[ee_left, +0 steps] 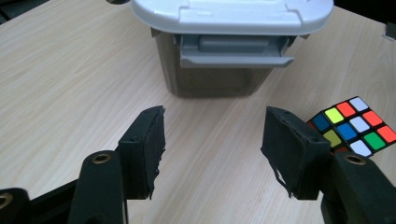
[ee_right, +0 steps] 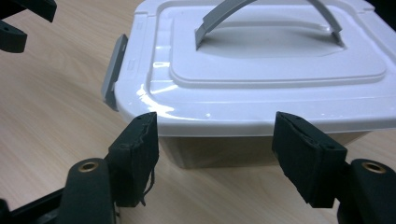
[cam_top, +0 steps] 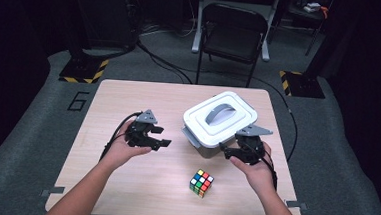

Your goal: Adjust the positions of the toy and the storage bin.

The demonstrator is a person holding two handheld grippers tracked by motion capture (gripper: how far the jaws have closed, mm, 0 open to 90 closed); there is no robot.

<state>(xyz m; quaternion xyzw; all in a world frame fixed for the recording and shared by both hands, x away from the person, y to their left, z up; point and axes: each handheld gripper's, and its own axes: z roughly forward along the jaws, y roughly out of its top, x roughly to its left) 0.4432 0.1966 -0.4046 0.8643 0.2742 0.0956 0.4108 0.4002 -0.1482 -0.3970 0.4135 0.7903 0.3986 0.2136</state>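
- The left gripper [cam_top: 162,139] and the right gripper [cam_top: 227,151] both stand open and hold nothing.
- The white-lidded box [cam_top: 219,120] sits on the desk [cam_top: 123,183], between them, near the cube [cam_top: 201,183].
- It looks light, stiff and smooth; probably the grey handle [cam_top: 219,113] or the side latch [ee_left: 236,51] gives the best hold.

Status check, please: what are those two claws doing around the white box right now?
Left gripper open, nothing between its jaws. Right gripper open, at the lidded box, not gripping. Side latch faces the left gripper. Puzzle cube sits aside, clear.
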